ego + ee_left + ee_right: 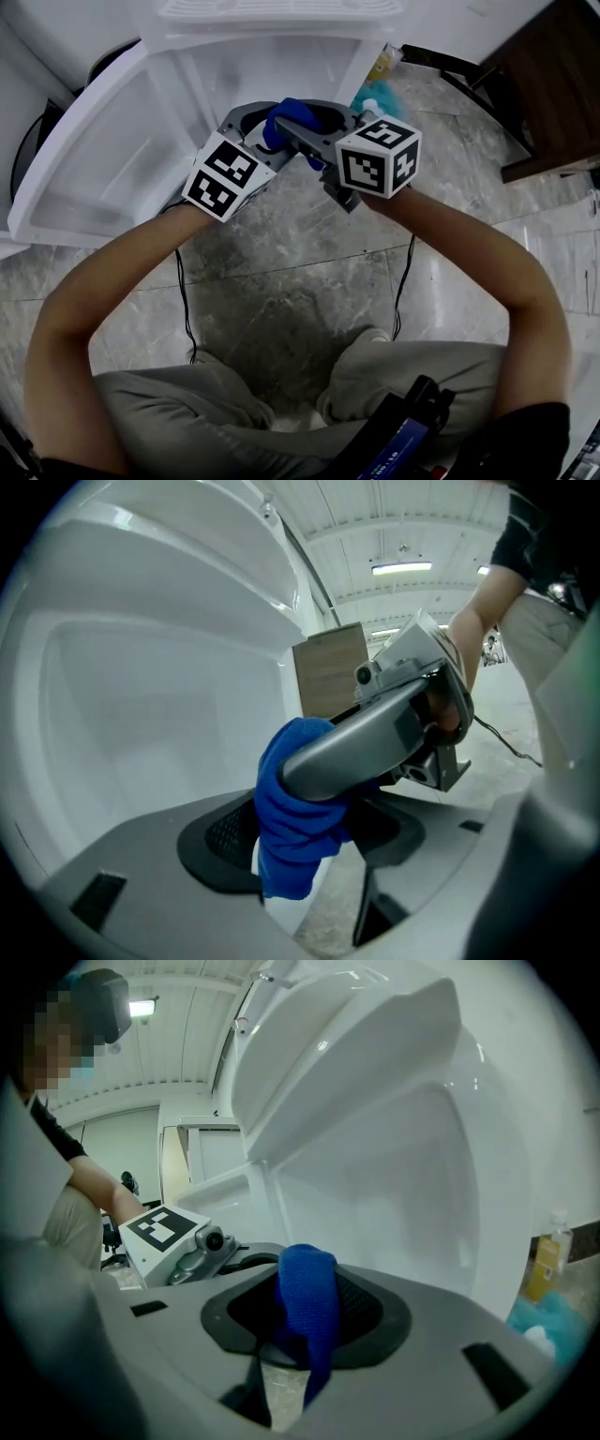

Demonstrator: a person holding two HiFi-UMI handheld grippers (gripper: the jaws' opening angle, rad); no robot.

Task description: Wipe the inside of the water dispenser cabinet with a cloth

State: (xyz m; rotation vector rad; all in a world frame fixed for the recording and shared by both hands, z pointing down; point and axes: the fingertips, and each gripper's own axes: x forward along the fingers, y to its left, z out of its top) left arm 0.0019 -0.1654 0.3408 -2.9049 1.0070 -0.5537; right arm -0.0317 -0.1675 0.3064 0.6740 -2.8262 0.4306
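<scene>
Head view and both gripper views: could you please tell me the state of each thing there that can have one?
cabinet door: swung open.
blue cloth: bunched, clamped between the right gripper's jaws, its lower end hanging free.
right gripper: shut on the blue cloth.
left gripper: open, its jaws wide around the blue cloth without pressing it.
bottle: standing upright on the floor.

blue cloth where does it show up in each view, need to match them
Head view: top centre, blue fabric cloth in front of the open white plastic water dispenser cabinet.
Left gripper view: cloth lower centre, hanging from the right gripper, between the left gripper's parted jaws.
Right gripper view: cloth lower centre, pinched in its own jaws.
Shared landmark: the cabinet's white inner wall, behind the cloth everywhere.
</scene>
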